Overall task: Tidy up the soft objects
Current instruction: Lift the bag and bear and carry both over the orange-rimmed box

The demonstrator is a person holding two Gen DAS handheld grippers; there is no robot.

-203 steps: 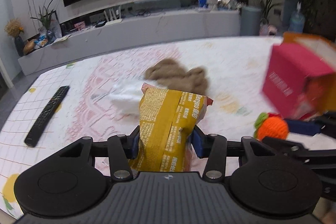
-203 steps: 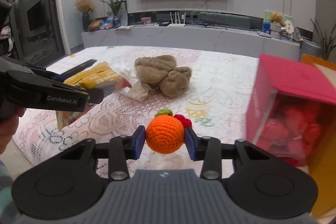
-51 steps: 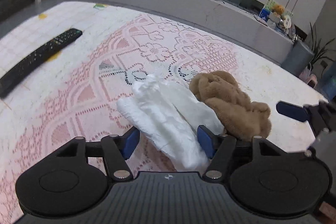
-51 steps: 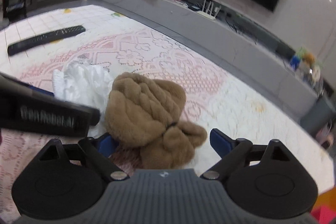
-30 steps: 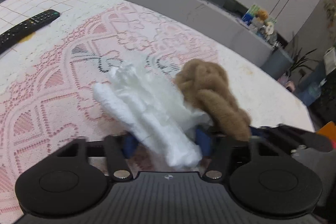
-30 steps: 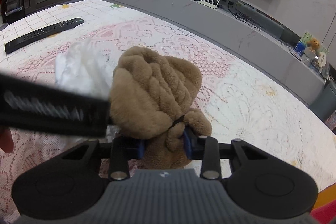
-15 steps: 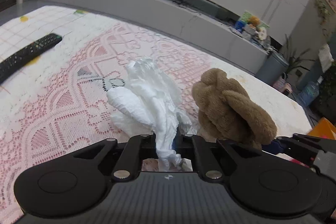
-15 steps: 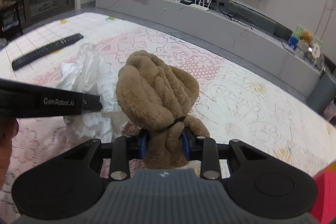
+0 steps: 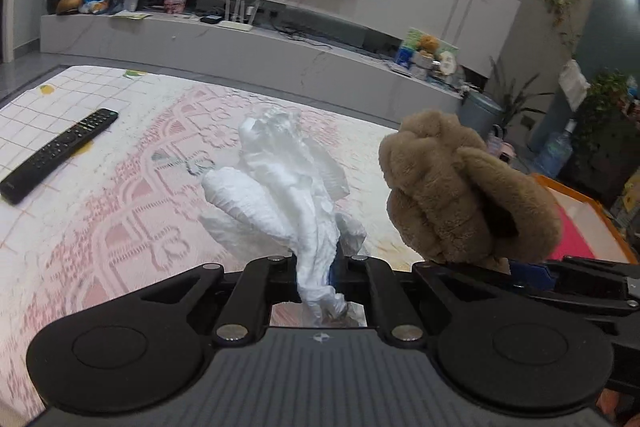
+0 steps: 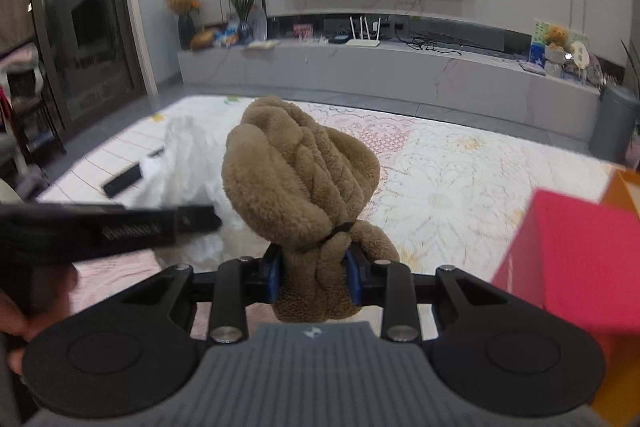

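Note:
My left gripper (image 9: 318,267) is shut on a crumpled white plastic bag (image 9: 280,183) and holds it above the lace-covered table (image 9: 120,227). My right gripper (image 10: 314,273) is shut on the tied end of a brown fluffy plush (image 10: 296,171) and holds it upright above the table. In the left wrist view the plush (image 9: 460,199) hangs to the right of the bag. In the right wrist view the bag (image 10: 188,163) shows left of the plush, behind the left gripper's arm (image 10: 100,231).
A black remote (image 9: 56,155) lies on the table's left part. A pink box (image 10: 576,259) inside an orange bin (image 9: 580,203) stands at the right. A grey TV bench (image 9: 240,47) runs behind the table.
Both grippers have lifted higher, carrying the bag and the plush up off the table. The right gripper has swung toward the pink box, which now fills more of its view.

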